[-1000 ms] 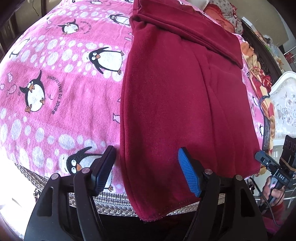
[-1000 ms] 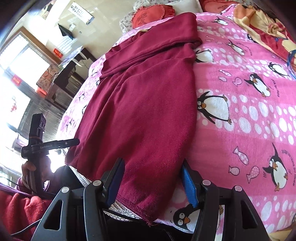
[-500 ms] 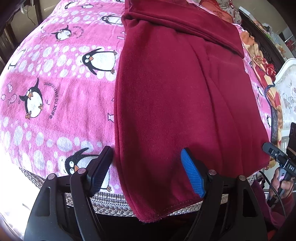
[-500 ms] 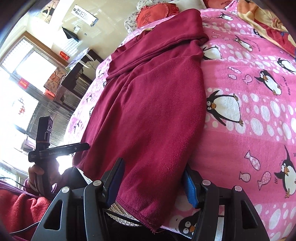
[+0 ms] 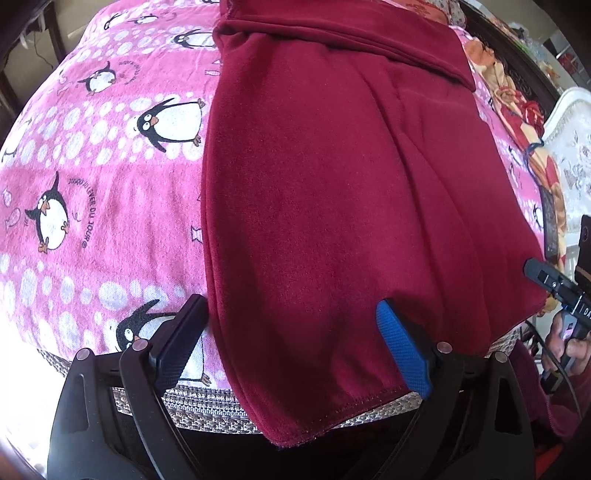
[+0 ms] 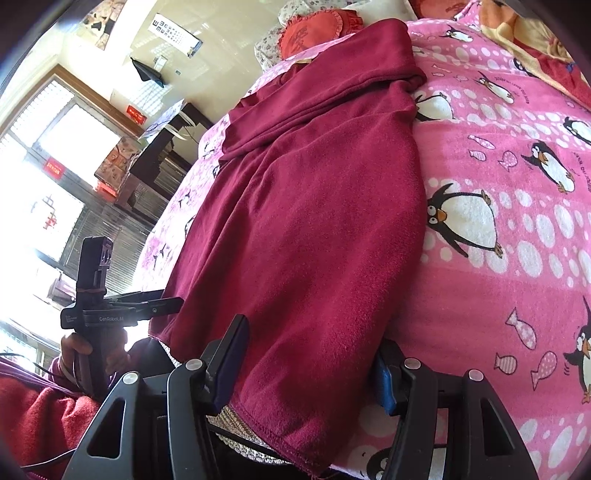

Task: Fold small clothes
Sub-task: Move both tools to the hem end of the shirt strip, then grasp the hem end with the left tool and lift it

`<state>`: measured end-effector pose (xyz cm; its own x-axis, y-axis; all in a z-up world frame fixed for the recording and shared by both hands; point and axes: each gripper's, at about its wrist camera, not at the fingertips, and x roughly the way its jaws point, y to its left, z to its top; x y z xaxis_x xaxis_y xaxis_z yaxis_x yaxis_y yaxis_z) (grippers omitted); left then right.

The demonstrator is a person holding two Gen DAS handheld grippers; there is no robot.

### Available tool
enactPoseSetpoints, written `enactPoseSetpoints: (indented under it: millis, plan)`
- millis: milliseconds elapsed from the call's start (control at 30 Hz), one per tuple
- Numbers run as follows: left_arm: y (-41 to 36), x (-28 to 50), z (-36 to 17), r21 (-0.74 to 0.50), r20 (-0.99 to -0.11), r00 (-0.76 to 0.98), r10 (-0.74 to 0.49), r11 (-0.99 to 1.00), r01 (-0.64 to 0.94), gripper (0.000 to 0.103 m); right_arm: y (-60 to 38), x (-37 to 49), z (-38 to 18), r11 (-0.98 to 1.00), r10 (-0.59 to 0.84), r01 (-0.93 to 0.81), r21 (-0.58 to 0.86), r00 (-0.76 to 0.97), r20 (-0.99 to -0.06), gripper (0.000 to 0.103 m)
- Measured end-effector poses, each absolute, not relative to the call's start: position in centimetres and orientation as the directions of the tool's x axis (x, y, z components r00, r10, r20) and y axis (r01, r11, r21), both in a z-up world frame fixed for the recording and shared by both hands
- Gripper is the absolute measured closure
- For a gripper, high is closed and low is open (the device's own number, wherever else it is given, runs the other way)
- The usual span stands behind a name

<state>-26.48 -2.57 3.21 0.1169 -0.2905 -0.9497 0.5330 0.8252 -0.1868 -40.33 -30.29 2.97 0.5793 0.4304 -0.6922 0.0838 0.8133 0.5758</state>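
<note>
A dark red garment (image 5: pixel 332 177) lies lengthwise on a pink penguin blanket (image 5: pixel 92 166), its far end folded over and its near hem hanging over the bed's front edge. My left gripper (image 5: pixel 291 332) is open, its jaws straddling the hem's left corner. In the right wrist view the garment (image 6: pixel 314 221) runs up the middle. My right gripper (image 6: pixel 310 354) is open astride the hem's right corner. Each gripper shows in the other's view, the right one (image 5: pixel 554 288) and the left one (image 6: pixel 122 314).
A woven mat edge (image 5: pixel 207 406) shows under the blanket at the front. A floral quilt (image 5: pixel 517 110) lies at the bed's right. A red cushion (image 6: pixel 314 33) sits at the head. A window and dark cabinet (image 6: pixel 147 162) stand left of the bed.
Both grippers have moved forward over the garment's near hem; the cloth now fills more of each view. Both stay open.
</note>
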Motion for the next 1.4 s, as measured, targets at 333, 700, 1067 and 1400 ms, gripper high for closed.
enactPoseSetpoints:
  millis: [333,700,1067,1400]
  plan:
    - [-2.2,-26.1,3.2,-0.182,-0.947,0.131,-0.293,0.827,0.532,0.022,-30.8,-40.5,2.4,0.8,0.448,0.08,0.595,0.579,-0.681,0.073]
    - [-0.6,-25.2,4.8,-0.234,-0.921,0.138,-0.364,0.802,0.549,0.09,-29.7,-39.2,3.9,0.791,0.49,0.01,0.612,0.589,-0.642,0.086]
    - [1.4,-21.6,9.5,-0.328,-0.84,0.22,-0.497,0.786,0.524,0.095,-31.4,-37.6,7.3,0.755,0.479,-0.001,0.656,0.684,-0.551,0.089]
    - [0.5,-17.5,11.3,-0.357,-0.794,0.288,-0.536,0.794,0.492,0.095,-32.9,-33.9,10.8,0.779,0.422,-0.016,0.627,0.752,-0.505,0.09]
